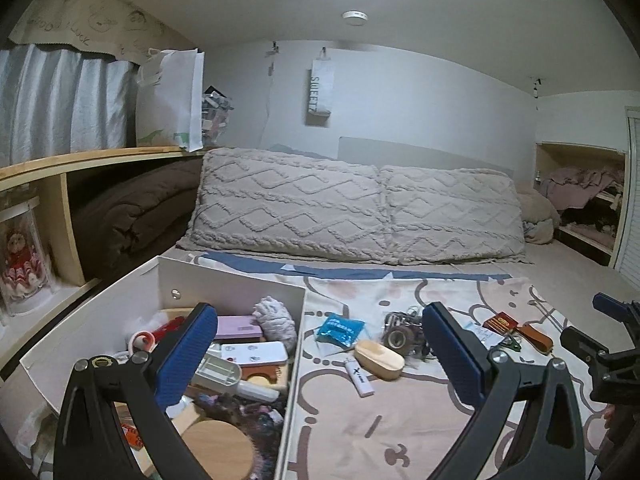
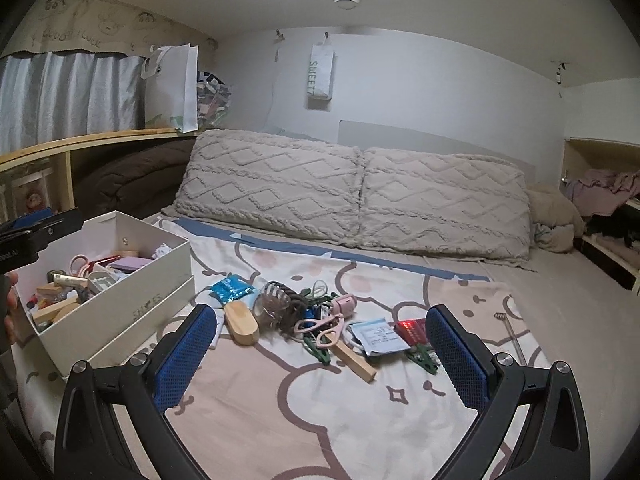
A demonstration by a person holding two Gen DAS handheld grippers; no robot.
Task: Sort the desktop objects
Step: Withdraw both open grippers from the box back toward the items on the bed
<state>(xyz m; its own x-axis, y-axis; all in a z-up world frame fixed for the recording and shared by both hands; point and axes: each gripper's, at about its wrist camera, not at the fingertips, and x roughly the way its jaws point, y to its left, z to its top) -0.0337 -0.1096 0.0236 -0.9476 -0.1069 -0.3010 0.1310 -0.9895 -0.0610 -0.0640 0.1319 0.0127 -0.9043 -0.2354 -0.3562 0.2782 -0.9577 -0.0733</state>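
**Two empty grippers over a cluttered bedspread**

Two knitted pillows (image 2: 352, 196) lie across the head of the bed, behind the patterned spread (image 2: 320, 408); a white box (image 2: 132, 304), already crowded with small things, sits at its left; a loose pile (image 2: 316, 316) lies right of the box, with one wooden block (image 2: 240, 322) and one blue packet (image 2: 231, 289); only the left wrist view shows a white USB stick (image 1: 359, 378); left gripper (image 1: 316, 356) and right gripper (image 2: 320, 356) both gape wide, holding nothing.
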